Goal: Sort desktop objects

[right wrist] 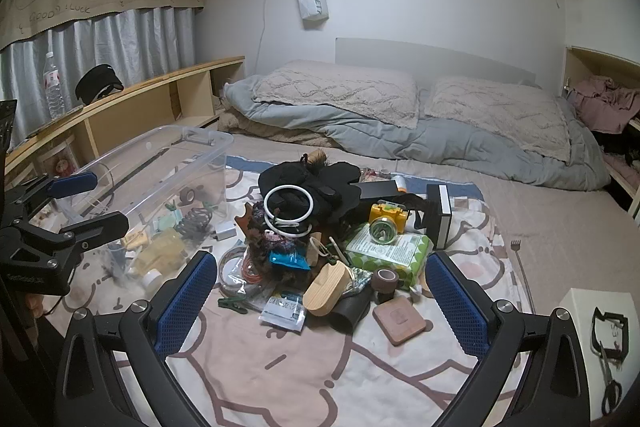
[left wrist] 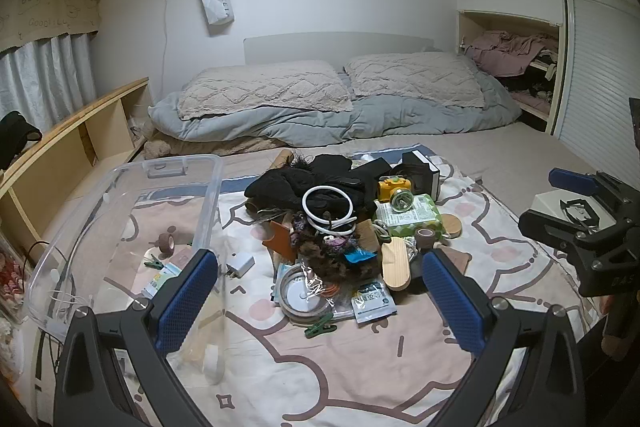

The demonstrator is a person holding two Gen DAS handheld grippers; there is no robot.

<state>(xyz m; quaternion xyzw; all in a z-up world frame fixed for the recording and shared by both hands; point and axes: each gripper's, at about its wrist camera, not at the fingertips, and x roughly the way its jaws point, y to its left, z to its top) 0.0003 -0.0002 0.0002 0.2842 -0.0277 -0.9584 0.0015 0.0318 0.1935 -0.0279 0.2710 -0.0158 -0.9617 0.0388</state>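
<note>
Above bed (left wrist: 520, 155), both claws (left wrist: 320, 291) (right wrist: 322, 291) wide, empty

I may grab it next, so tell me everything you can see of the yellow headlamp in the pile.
The yellow headlamp is a small boxy lamp of yellow plastic with a round clear lens facing the cameras and a green spot on top. It sits tilted on the pile's right side, its lens resting over the green-patterned wipes pack. A dark strap seems to run from it toward the black and white box on its right. Black gloves lie just to its left. Neither gripper touches it.
</note>
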